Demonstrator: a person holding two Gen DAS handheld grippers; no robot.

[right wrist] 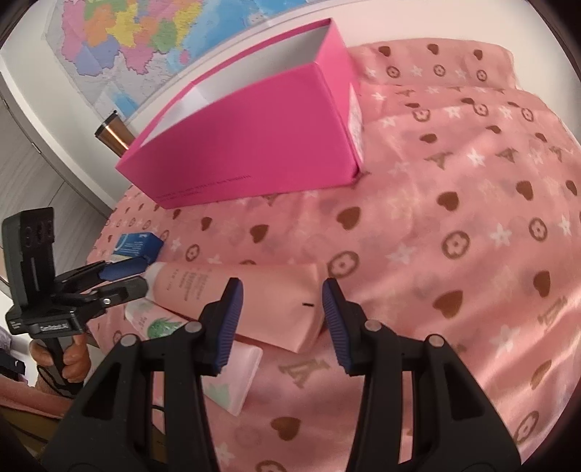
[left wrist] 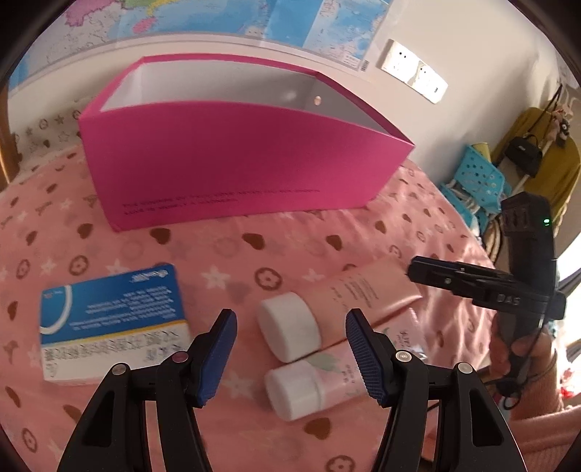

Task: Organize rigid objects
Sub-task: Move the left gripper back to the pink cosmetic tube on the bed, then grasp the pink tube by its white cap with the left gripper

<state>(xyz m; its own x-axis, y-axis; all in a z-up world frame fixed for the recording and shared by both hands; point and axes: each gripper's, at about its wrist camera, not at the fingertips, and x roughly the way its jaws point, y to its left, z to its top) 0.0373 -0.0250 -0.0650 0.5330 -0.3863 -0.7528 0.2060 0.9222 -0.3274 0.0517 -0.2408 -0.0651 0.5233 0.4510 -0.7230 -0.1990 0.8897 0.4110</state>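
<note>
An open pink box [left wrist: 232, 159] stands on the pink patterned cloth [left wrist: 254, 247]; it also shows in the right wrist view [right wrist: 254, 145]. In front of it lie a blue and white carton [left wrist: 112, 319], a large pink tube [left wrist: 363, 294] with a white cap [left wrist: 288, 332], and a smaller tube [left wrist: 316, 381] with leaf print. My left gripper [left wrist: 290, 355] is open, its jaws either side of the large tube's cap. My right gripper [right wrist: 279, 323] is open, its jaws around the flat end of the large pink tube [right wrist: 254, 297]. The smaller tube [right wrist: 225, 374] lies beneath.
A map hangs on the wall [left wrist: 218, 18] behind the box. Blue plastic baskets [left wrist: 475, 181] and a coat rack with a black bag [left wrist: 523, 152] stand at the right. A copper-coloured cylinder [right wrist: 112, 134] stands behind the box. The right gripper [left wrist: 472, 287] shows from the side.
</note>
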